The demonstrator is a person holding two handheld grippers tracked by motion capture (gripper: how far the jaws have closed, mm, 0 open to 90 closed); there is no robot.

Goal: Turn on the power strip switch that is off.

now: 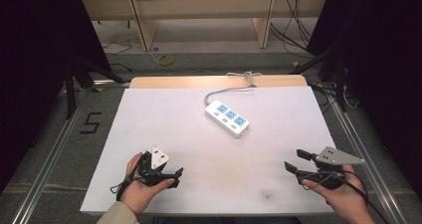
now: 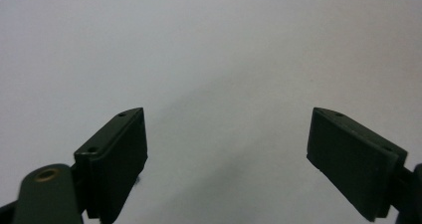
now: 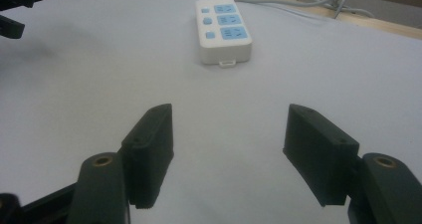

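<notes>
Power strip [image 1: 227,117] mid-desk toward far edge: rigid plastic, light, smooth; grip across narrow sides. Left hand-held gripper [image 1: 169,176] and right hand-held gripper [image 1: 293,162] wide open, empty, near front corners.

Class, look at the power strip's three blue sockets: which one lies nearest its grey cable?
The blue socket at the power strip's far end, beside the cable; the others sit closer to the person.
</notes>
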